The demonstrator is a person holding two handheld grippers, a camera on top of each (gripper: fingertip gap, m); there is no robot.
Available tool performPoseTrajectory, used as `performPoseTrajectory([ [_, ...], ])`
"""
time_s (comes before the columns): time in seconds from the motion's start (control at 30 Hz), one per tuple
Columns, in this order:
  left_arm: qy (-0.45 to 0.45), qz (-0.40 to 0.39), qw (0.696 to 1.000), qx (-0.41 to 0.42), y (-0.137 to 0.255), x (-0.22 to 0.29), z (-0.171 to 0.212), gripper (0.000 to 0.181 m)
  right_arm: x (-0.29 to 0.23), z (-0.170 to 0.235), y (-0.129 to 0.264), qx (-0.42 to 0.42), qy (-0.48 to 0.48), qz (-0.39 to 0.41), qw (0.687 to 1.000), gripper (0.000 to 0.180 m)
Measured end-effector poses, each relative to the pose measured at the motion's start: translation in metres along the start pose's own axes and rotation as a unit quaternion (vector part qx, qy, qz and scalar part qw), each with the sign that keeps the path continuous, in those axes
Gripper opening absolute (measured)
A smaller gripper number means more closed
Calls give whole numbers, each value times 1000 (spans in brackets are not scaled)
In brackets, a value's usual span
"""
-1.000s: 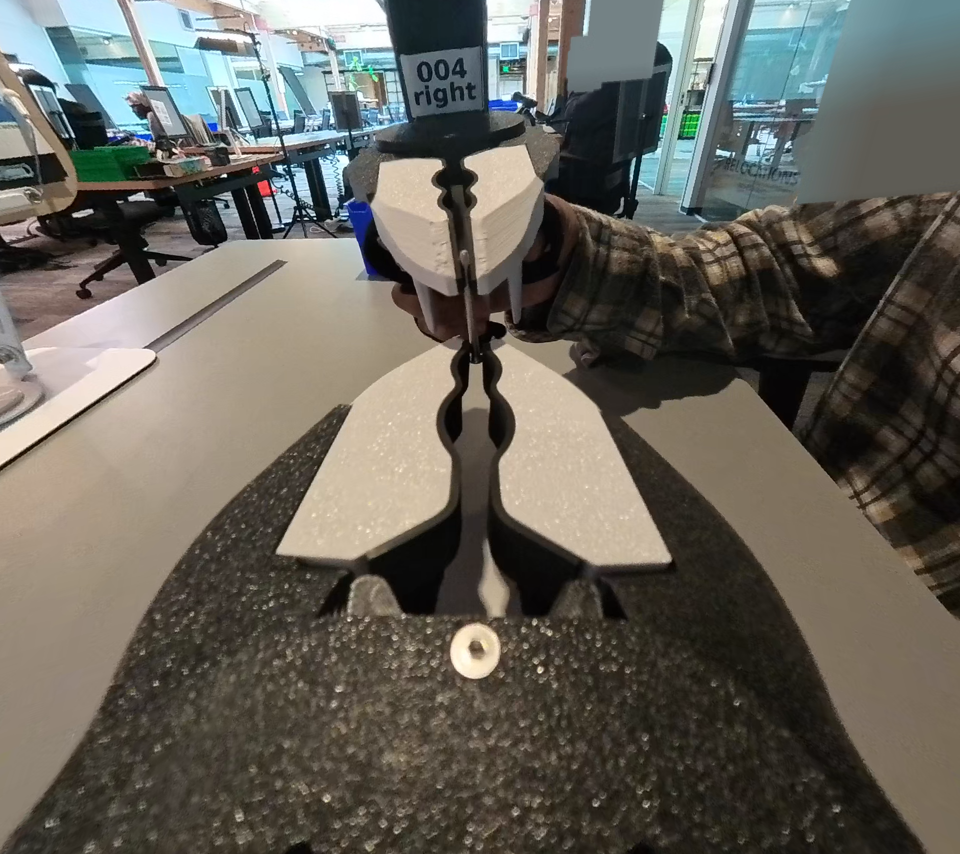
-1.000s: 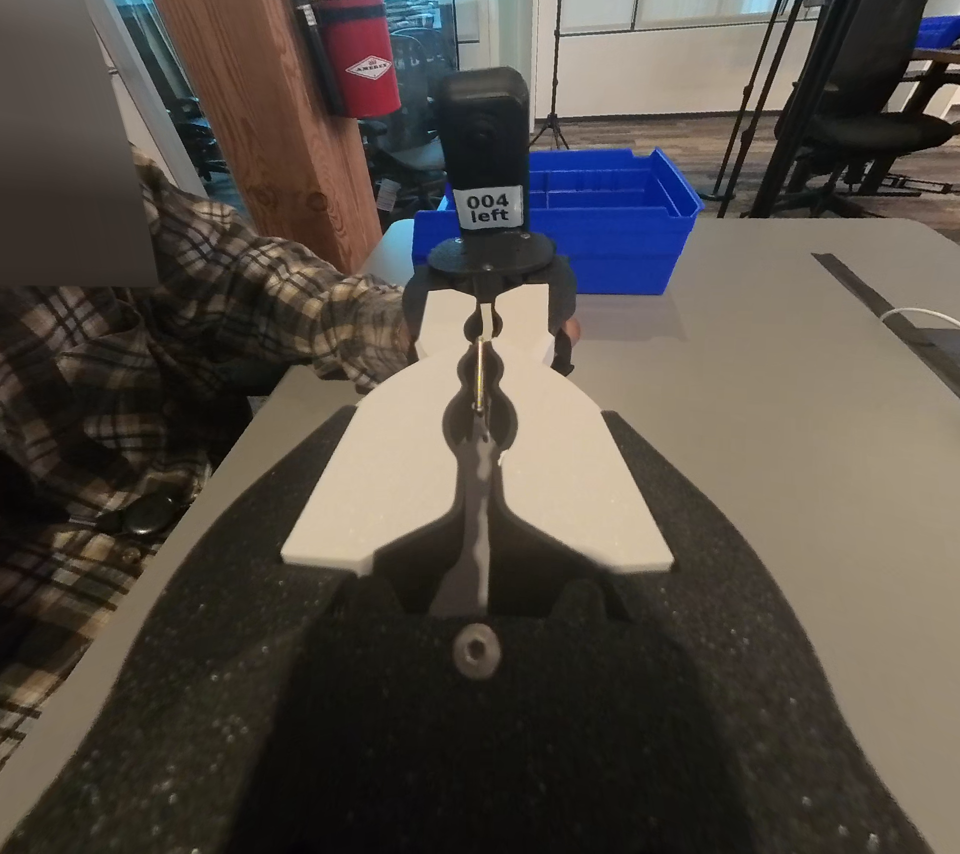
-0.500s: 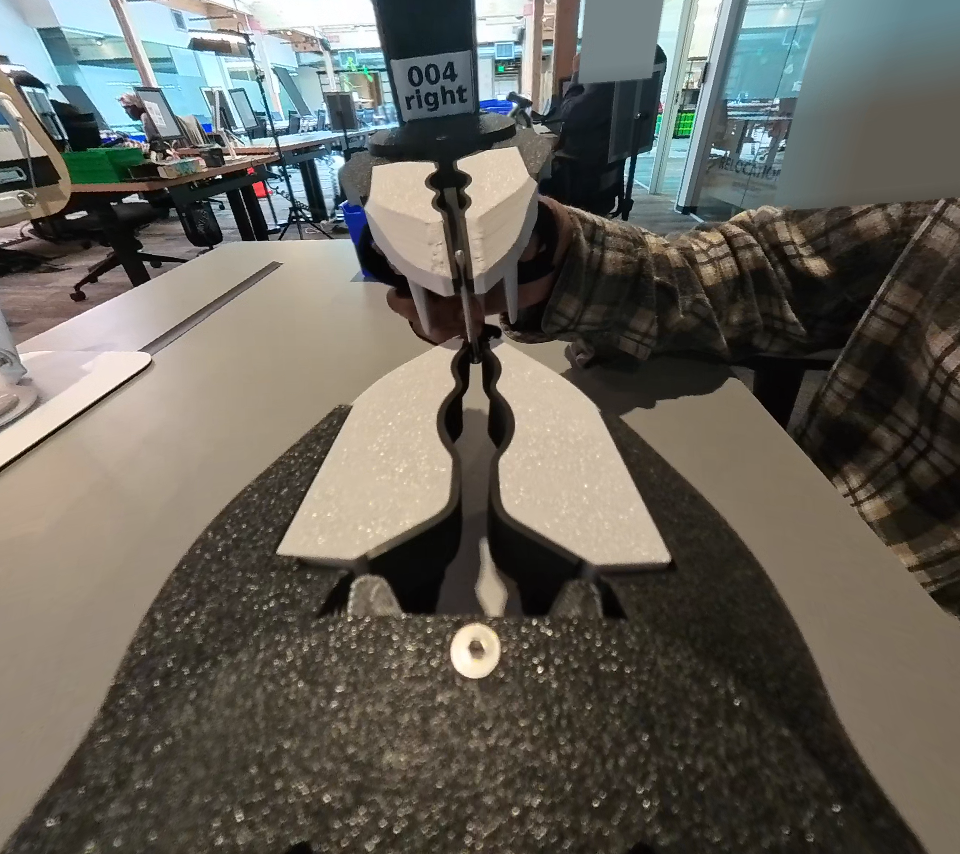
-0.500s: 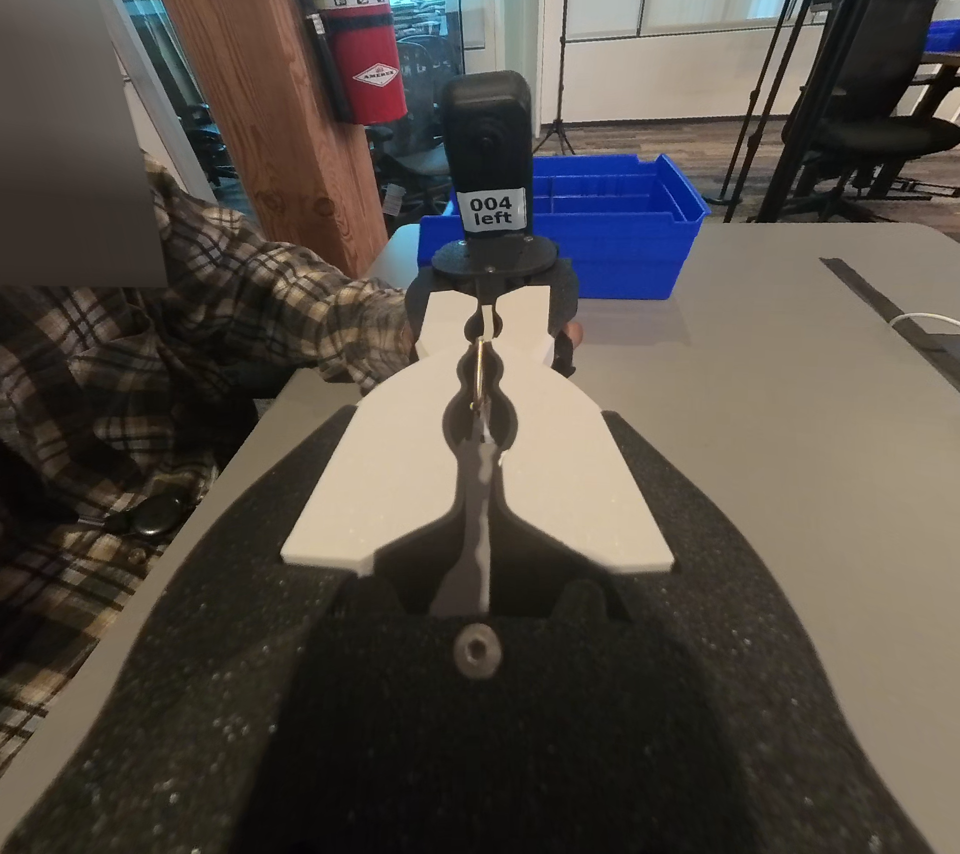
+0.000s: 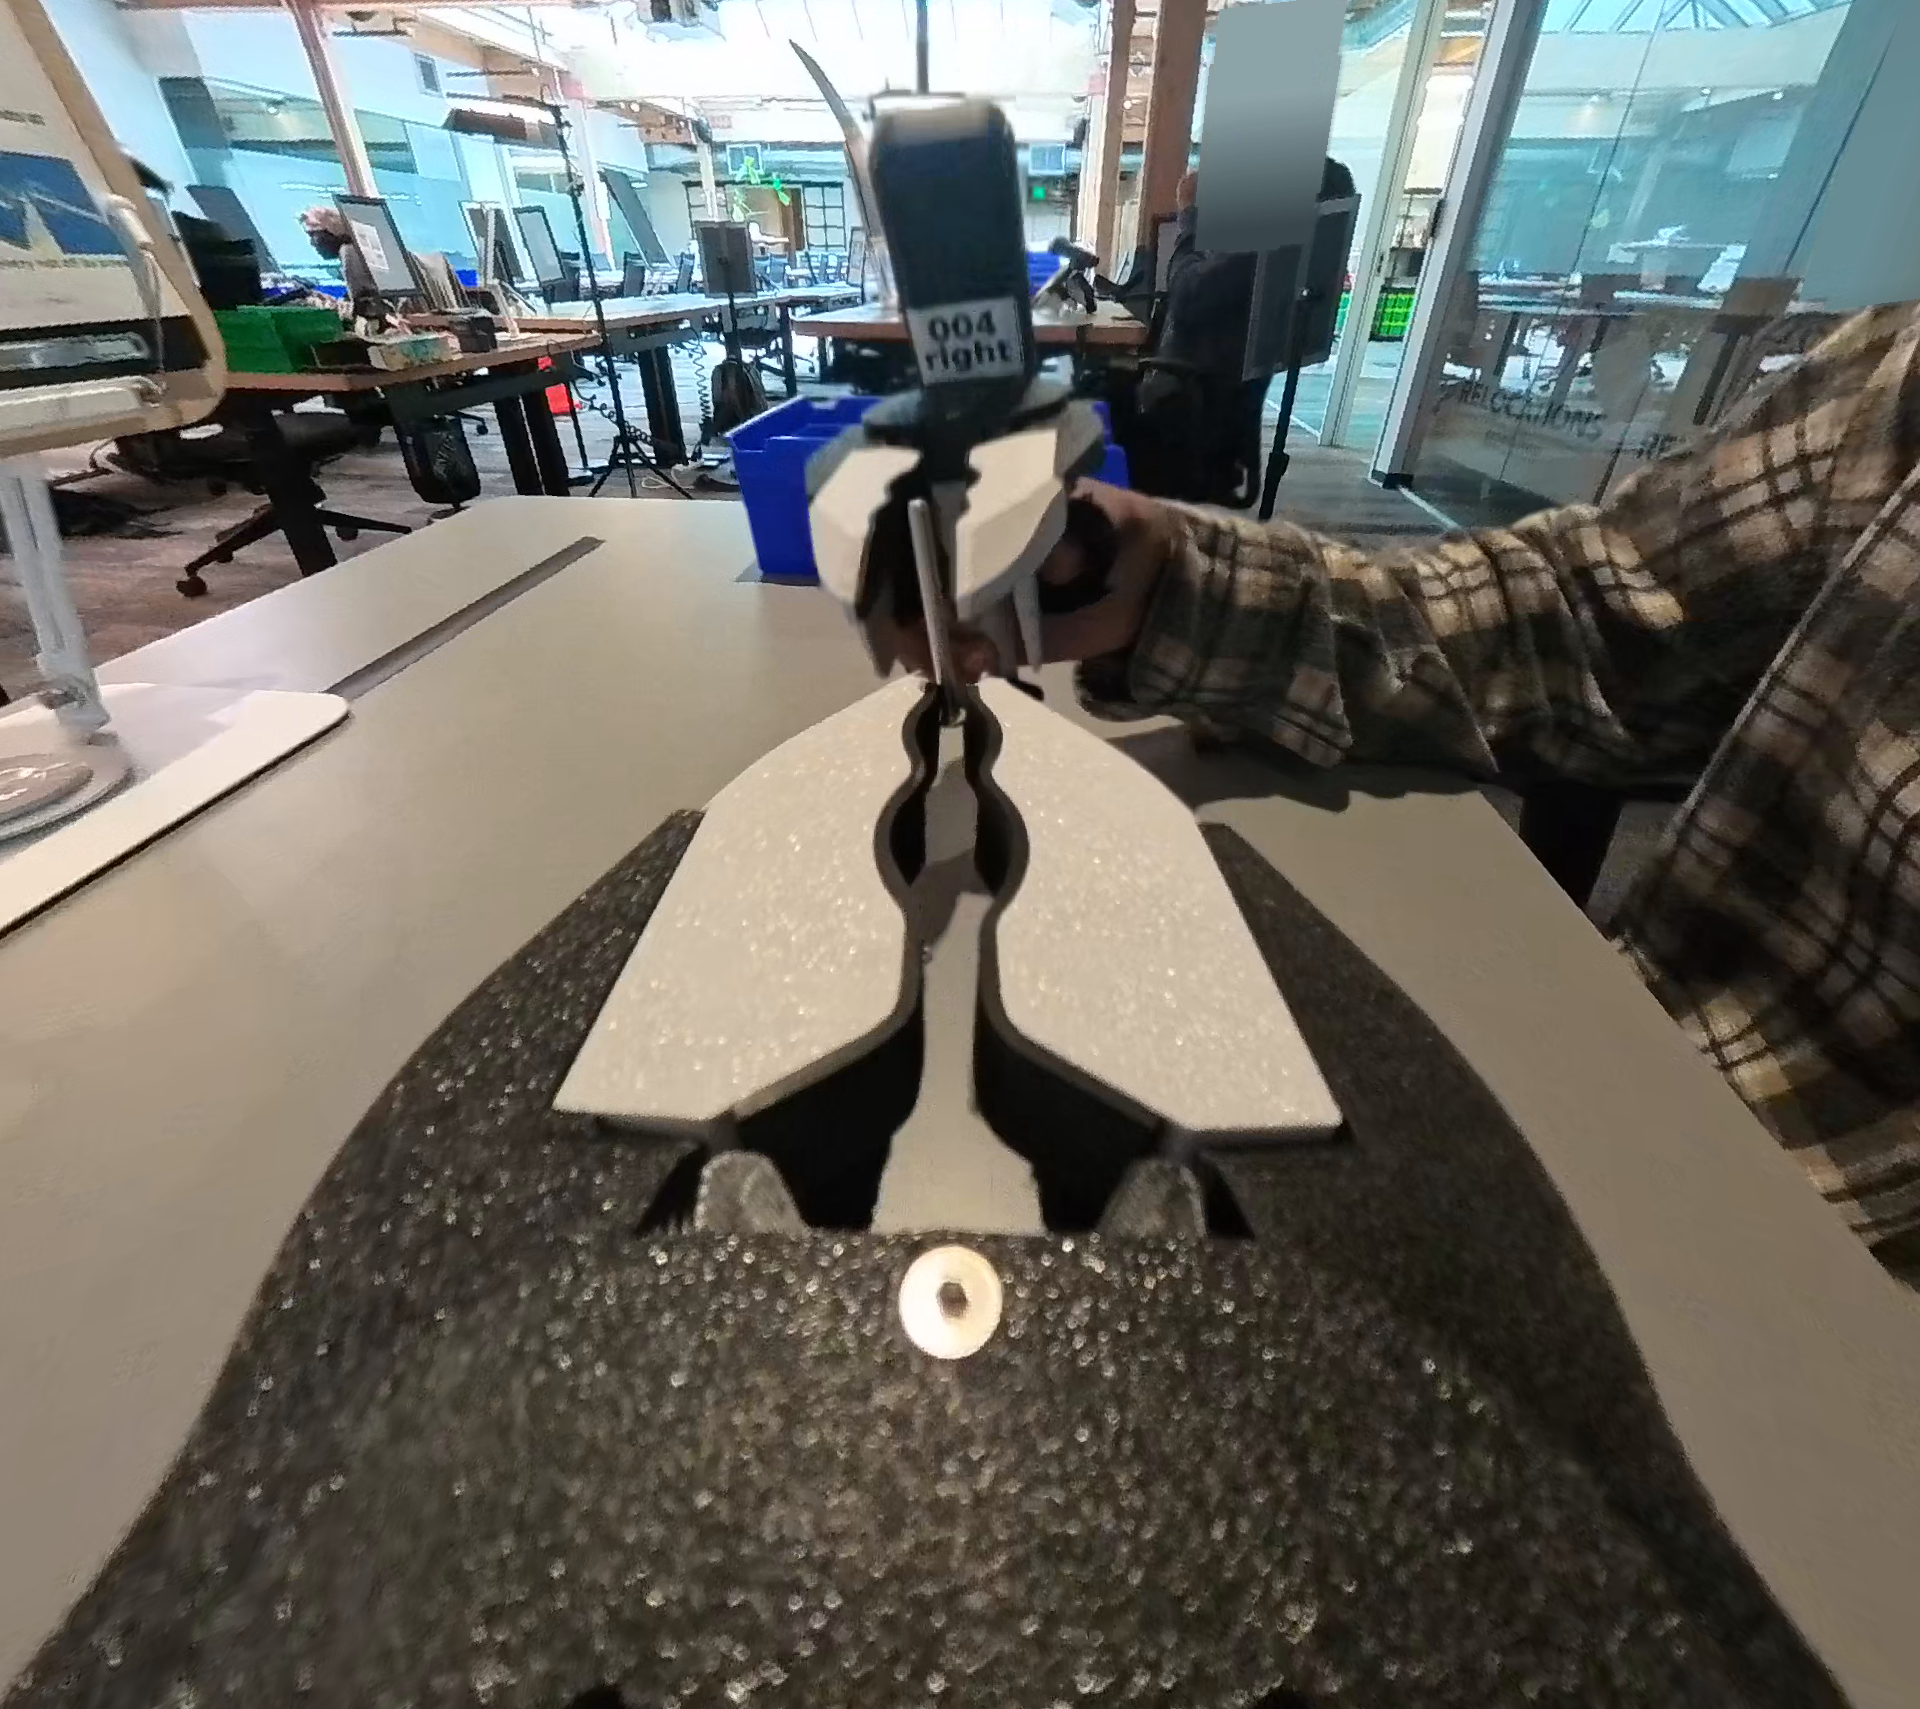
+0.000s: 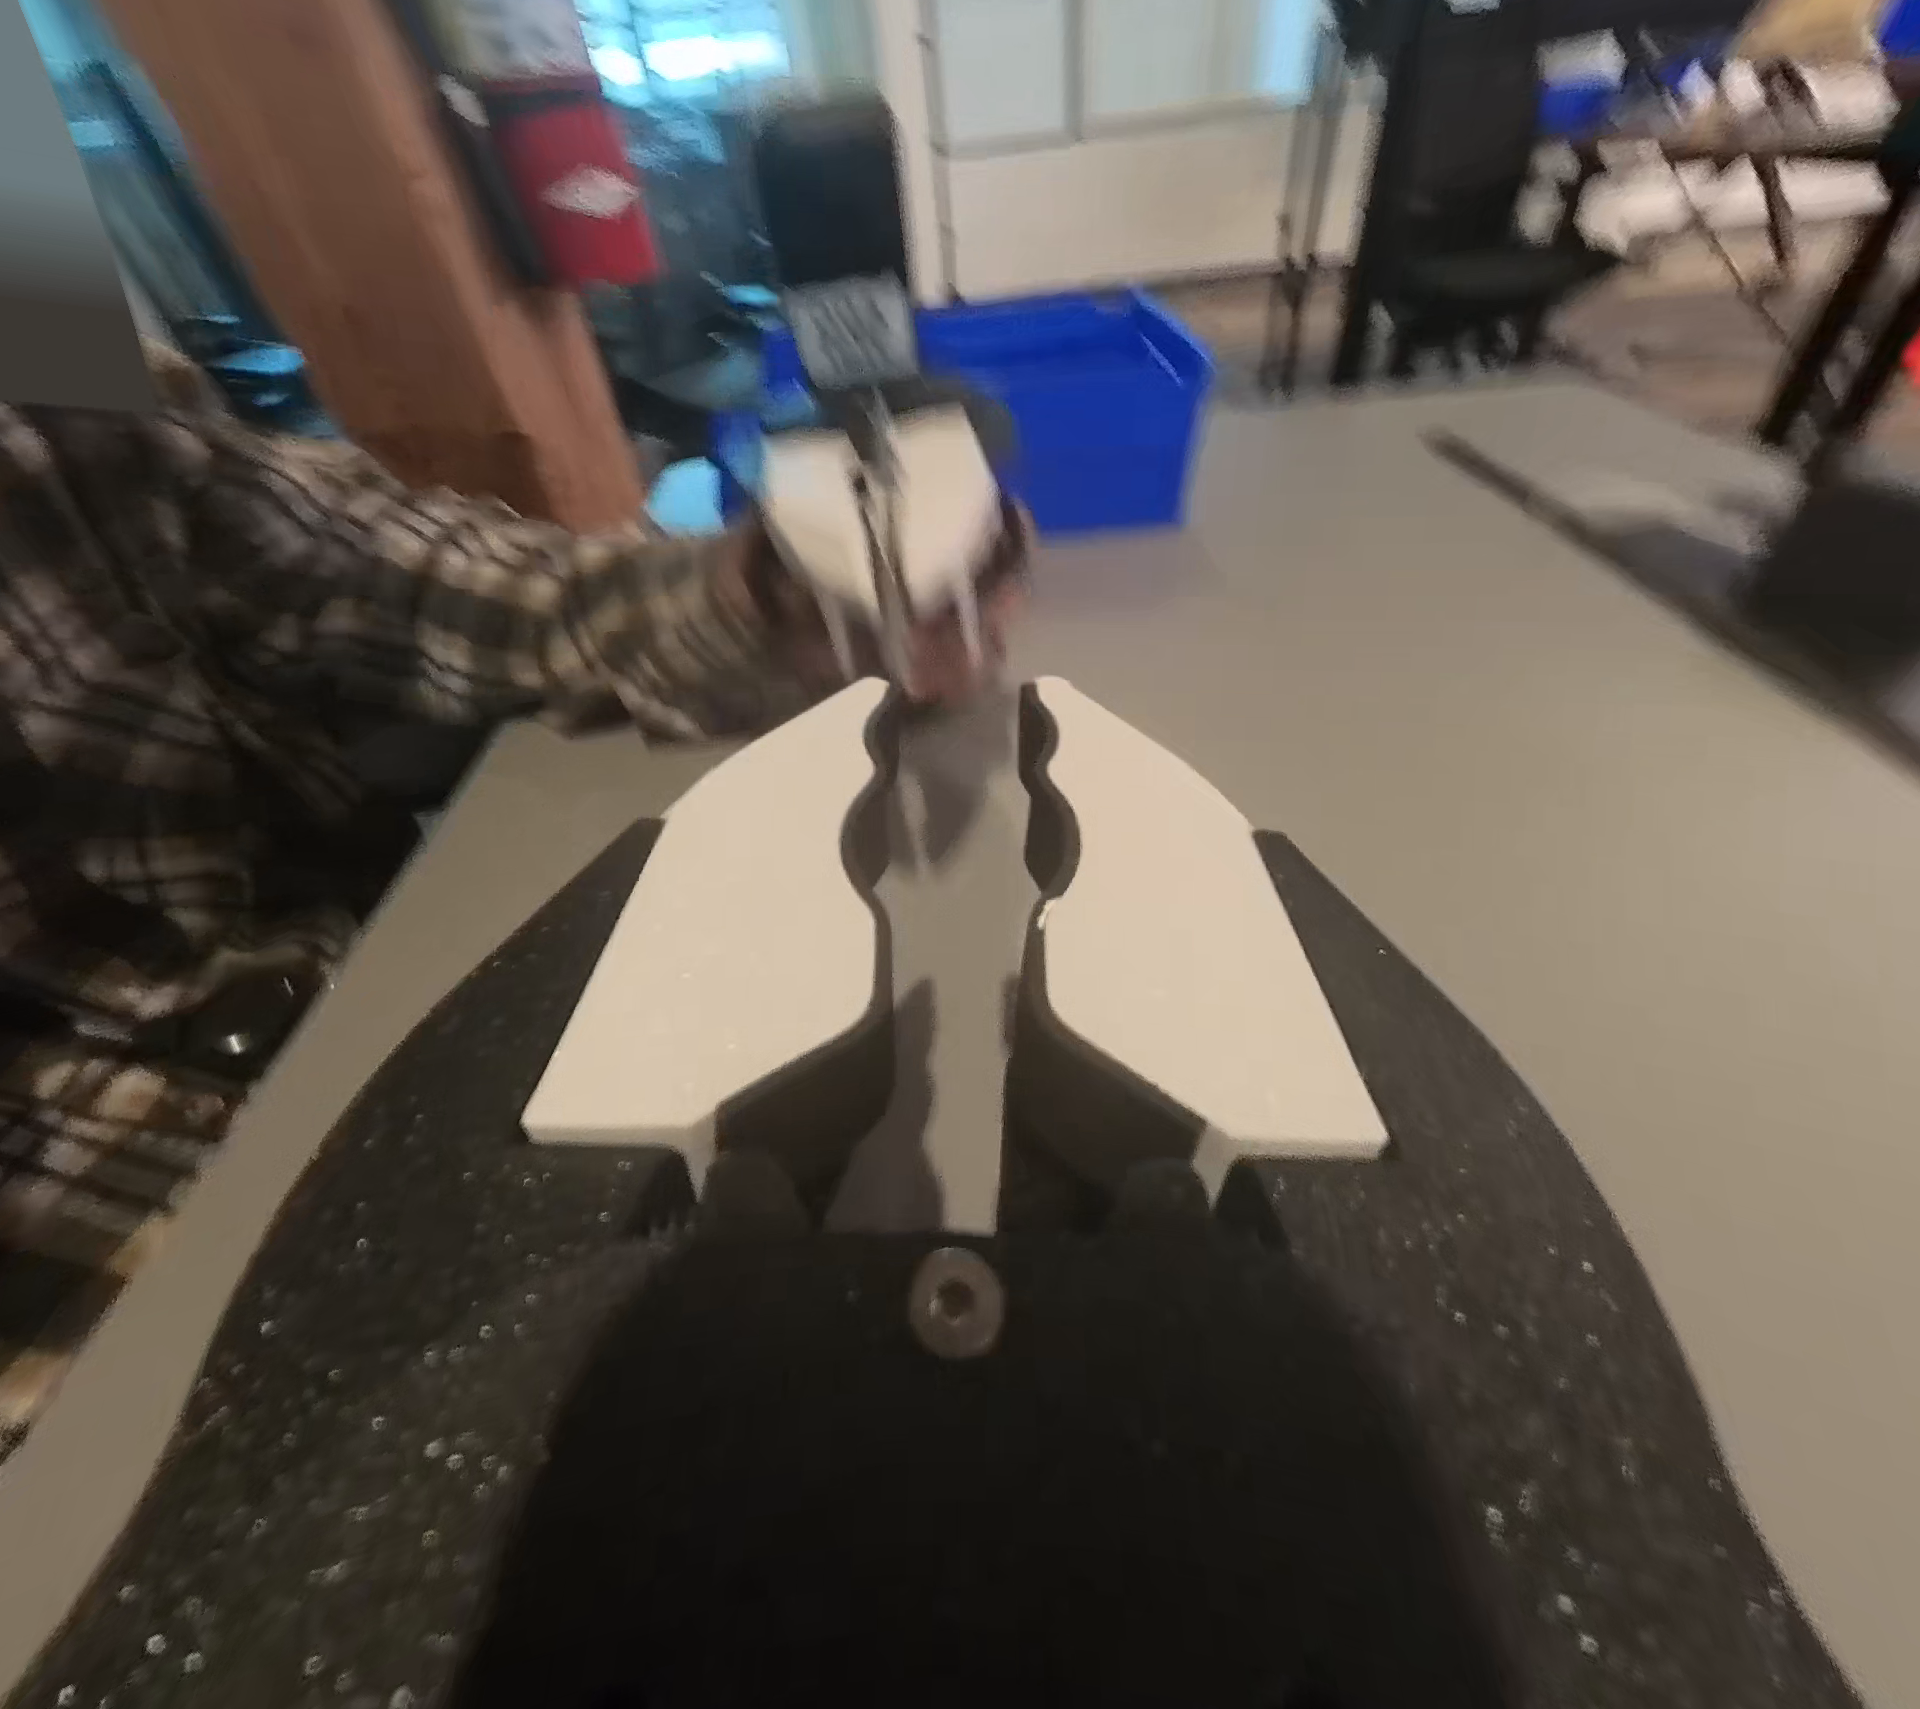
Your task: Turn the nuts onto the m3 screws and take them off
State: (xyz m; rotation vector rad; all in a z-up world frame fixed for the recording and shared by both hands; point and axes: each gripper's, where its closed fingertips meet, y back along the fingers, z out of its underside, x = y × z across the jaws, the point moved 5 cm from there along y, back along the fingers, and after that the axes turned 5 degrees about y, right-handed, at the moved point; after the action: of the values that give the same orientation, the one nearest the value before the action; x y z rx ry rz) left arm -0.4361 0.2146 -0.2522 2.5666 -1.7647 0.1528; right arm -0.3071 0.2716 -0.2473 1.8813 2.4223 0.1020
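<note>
A long thin metal screw (image 5: 930,599) sticks out forward from my left gripper (image 5: 943,714), which is shut on its near end. I cannot make out a nut there. My right gripper (image 6: 956,698) is open and empty, its fingertips (image 6: 1049,703) well apart. The right wrist view is blurred. In it the screw (image 6: 883,579) runs from the left gripper (image 6: 868,480) down to just beside my right gripper's left fingertip. In the left wrist view the right gripper (image 5: 925,516) faces me with its jaws apart around the screw's far end.
Both grippers hover over a grey table (image 5: 416,828). A blue bin (image 5: 779,496) stands at its far edge and also shows in the right wrist view (image 6: 1070,412). A white stand base (image 5: 187,745) lies at left. Plaid sleeves (image 5: 1455,620) reach in from the side. Tip to tip, the grippers are about 5 centimetres apart.
My right gripper has opened and let go of the screw, and has drawn back a little. My left gripper stays shut on the screw's end.
</note>
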Motion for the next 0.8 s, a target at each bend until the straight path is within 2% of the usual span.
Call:
performPoseTrajectory([
  [0.27, -1, -16, 1000, 5, 5, -4, -3, 4, 7, 47, 22, -85, -25, 30, 996, 27],
  [0.47, 4, -28, 1000, 11, 9, -8, -4, 3, 14, 68, 20, -163, -23, 56, 985, 45],
  [0.8, 5, -25, 1000, 11, 8, -7, -5, 3, 12, 68, 19, -175, -9, 63, 982, 52],
])
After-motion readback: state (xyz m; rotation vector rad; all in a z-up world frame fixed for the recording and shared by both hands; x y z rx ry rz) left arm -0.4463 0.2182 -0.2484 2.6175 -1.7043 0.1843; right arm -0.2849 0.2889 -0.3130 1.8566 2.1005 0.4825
